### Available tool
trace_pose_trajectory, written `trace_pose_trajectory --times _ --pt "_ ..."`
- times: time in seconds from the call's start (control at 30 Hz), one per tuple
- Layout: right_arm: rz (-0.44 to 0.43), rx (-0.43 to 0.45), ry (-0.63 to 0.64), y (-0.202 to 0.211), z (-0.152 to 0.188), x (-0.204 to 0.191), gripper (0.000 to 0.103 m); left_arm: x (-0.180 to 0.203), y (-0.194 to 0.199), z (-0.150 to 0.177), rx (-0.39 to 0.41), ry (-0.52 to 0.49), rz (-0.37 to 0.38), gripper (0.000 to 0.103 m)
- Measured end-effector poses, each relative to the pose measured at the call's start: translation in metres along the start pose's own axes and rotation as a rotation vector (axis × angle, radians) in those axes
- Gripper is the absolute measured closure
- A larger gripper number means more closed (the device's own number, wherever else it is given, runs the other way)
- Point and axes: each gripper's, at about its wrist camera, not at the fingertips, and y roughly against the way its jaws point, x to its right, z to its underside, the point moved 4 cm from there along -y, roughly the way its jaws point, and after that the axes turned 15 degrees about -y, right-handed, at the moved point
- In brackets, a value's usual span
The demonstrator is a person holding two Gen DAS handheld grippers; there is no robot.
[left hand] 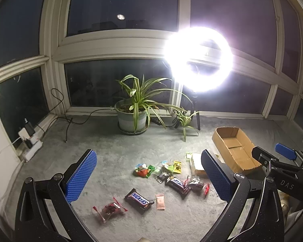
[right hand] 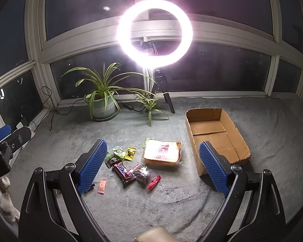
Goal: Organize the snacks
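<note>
Several snacks lie scattered on the grey carpet. In the left wrist view a Snickers bar [left hand: 139, 200], a pink sachet [left hand: 160, 201], a red-tied bag [left hand: 110, 209], a second Snickers bar [left hand: 177, 184] and small colourful packets [left hand: 161, 168] show. The right wrist view shows a bread pack [right hand: 162, 153], a Snickers bar [right hand: 123, 171] and a dark bag [right hand: 144, 174]. An empty cardboard box [right hand: 216, 135] stands to the right; it also shows in the left wrist view [left hand: 235, 149]. My left gripper [left hand: 149, 173] is open above the snacks. My right gripper [right hand: 153, 166] is open and empty.
A potted spider plant [left hand: 133, 113] and a smaller plant [left hand: 184, 119] stand by the window. A bright ring light [right hand: 154, 33] on a tripod stands behind them. A power strip with cables [left hand: 29, 141] lies at the left wall.
</note>
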Motion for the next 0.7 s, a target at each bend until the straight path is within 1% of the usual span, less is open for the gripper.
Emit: trace_pose_trajectory --times 0.23,0.27,0.37,0.43,0.53,0.6,0.7 --pt "-0.005 -0.023 0.005 -0.005 0.003 0.001 0.008 0.000 -0.006 0.006 -0.017 -0.006 0.007 0.001" --pt "-0.022 -0.023 0.005 -0.006 0.003 0.002 0.008 0.000 -0.007 0.008 -0.020 -0.012 0.008 0.001" --pt "-0.107 -0.017 -0.004 -0.005 0.005 0.005 0.008 -0.007 -0.011 0.015 -0.033 -0.026 0.004 0.001" --pt "-0.126 -0.023 -0.014 -0.006 0.008 0.008 0.008 -0.017 -0.015 0.022 -0.047 -0.013 0.002 0.001" --pt "-0.111 -0.045 -0.012 -0.011 0.011 0.009 0.008 -0.034 -0.024 0.036 -0.080 0.029 0.023 0.001" --pt "-0.099 -0.058 -0.004 -0.015 0.014 0.010 0.008 -0.046 -0.028 0.045 -0.093 0.039 0.010 0.001" --pt "-0.071 -0.097 0.010 -0.024 0.020 0.011 0.008 -0.057 -0.034 0.059 -0.125 0.027 -0.021 0.001"
